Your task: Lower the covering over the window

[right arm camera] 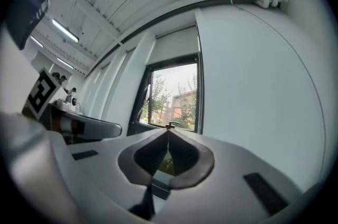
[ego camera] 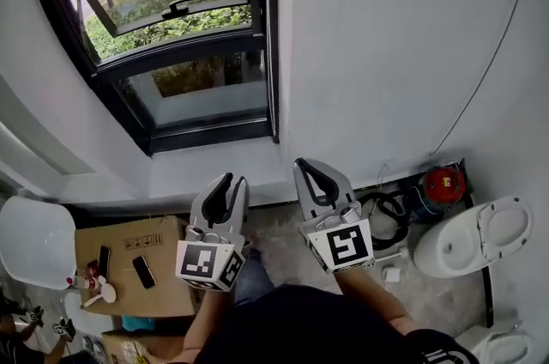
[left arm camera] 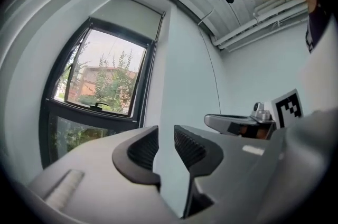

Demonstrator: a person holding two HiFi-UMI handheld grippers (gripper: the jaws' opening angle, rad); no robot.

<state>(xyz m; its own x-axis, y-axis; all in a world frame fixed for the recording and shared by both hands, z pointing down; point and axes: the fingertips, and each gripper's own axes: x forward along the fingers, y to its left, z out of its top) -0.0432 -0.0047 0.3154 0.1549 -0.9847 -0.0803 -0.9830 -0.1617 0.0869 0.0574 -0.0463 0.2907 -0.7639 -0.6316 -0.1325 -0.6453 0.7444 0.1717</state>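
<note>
Two pairs of fingers, both empty: the left gripper (ego camera: 226,182) holds its pair slightly apart, while the right gripper (ego camera: 317,178) has its pair pressed together. Both point toward the wall beside the window (ego camera: 171,27). The covering (left arm camera: 134,14), a pale blind, sits rolled up at the window's top.

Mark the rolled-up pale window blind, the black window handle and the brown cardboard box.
Rolled-up pale window blind (right arm camera: 177,46), right gripper view, middle of its fabric.
Black window handle (ego camera: 180,8), head view, on its lever.
Brown cardboard box (ego camera: 156,298), head view, bare part of its top face.
</note>
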